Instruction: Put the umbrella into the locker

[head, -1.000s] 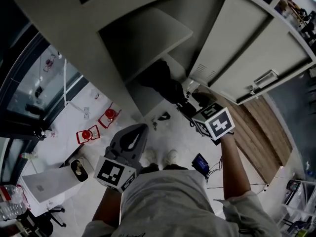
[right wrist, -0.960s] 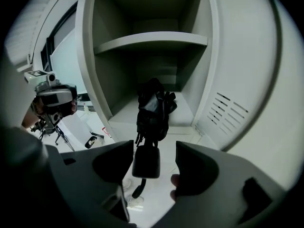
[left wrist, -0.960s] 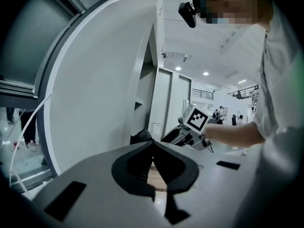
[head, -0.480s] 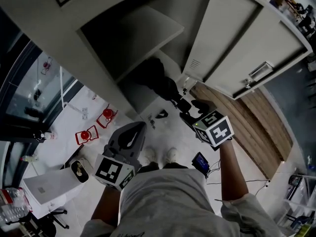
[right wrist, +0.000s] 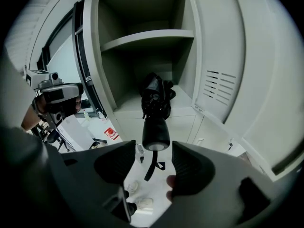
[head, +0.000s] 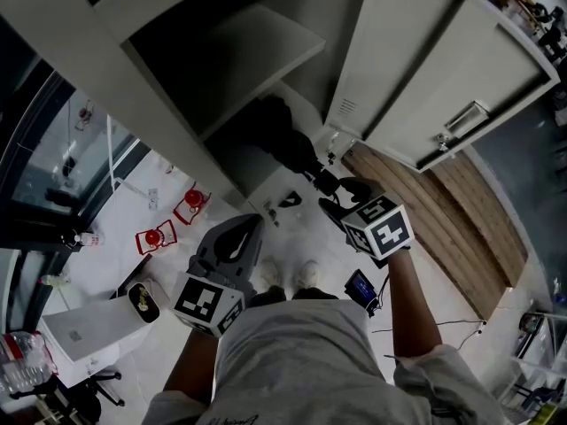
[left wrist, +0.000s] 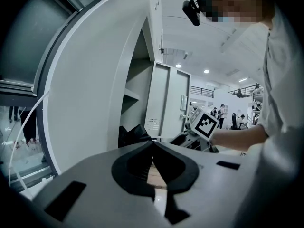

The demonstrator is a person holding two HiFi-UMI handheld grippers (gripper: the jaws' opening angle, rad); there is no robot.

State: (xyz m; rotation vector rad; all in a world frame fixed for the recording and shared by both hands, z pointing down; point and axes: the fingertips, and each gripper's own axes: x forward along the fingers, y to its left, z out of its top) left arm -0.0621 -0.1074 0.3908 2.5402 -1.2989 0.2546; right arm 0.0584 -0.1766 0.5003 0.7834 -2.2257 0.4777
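Right gripper [right wrist: 153, 152]: jaws wide apart, flanking the handle end of the umbrella [right wrist: 155, 127], seemingly without contact. Left gripper [left wrist: 153, 145]: jaws pressed together, empty. The umbrella's long axis runs from gripper into locker [right wrist: 142, 34], canopy on the lower compartment floor, handle pointing outward. Risk: the unsupported overhanging handle may tip or slide out

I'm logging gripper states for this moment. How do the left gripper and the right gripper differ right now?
The left gripper has its jaws together, with nothing between them; the right gripper has its jaws apart. The right gripper points into the locker, with the handle of the umbrella in its gap without visible contact; the left gripper is held back, close to the person. Both carry a marker cube.
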